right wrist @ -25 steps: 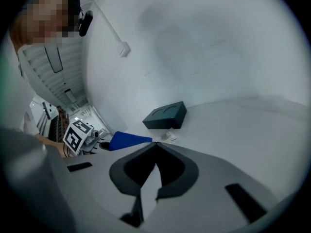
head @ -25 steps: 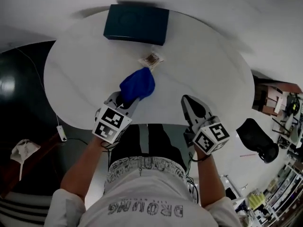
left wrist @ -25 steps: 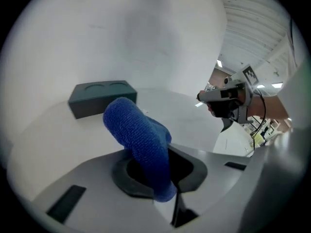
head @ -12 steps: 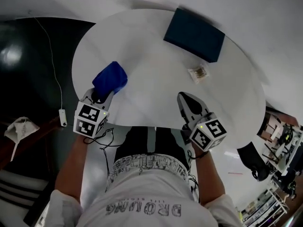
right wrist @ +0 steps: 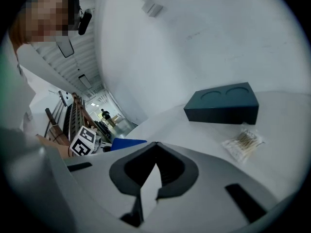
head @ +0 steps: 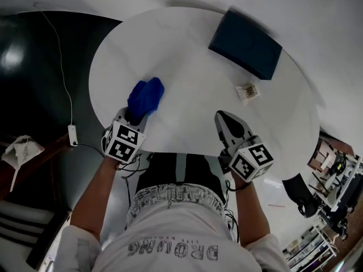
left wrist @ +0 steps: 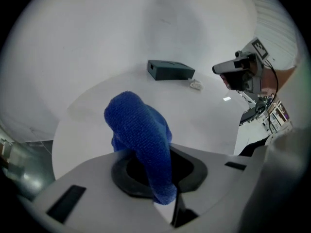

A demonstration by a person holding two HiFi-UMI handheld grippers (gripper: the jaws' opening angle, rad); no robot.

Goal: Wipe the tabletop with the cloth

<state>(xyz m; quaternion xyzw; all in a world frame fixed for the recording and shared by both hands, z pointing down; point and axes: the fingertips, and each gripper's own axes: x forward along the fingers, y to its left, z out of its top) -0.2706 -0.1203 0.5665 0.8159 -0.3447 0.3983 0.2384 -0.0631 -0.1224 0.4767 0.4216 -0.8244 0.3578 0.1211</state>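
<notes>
A bunched blue cloth (head: 146,95) (left wrist: 139,130) rests on the round white tabletop (head: 198,84) near its left front. My left gripper (head: 135,115) (left wrist: 160,178) is shut on the cloth, whose tail hangs between the jaws. My right gripper (head: 226,123) (right wrist: 154,171) hovers over the table's front right edge, jaws shut and holding nothing. In the right gripper view the cloth (right wrist: 127,143) shows as a blue patch at the left.
A dark teal box (head: 245,44) (right wrist: 222,108) (left wrist: 171,71) sits at the table's far right. A small clear packet (head: 247,91) (right wrist: 243,142) lies in front of it. A white cable (head: 65,89) hangs over the dark floor at left.
The left gripper dragged the cloth from the middle near the packet to the table's left side, then a little back to the right. The right gripper stayed put.
</notes>
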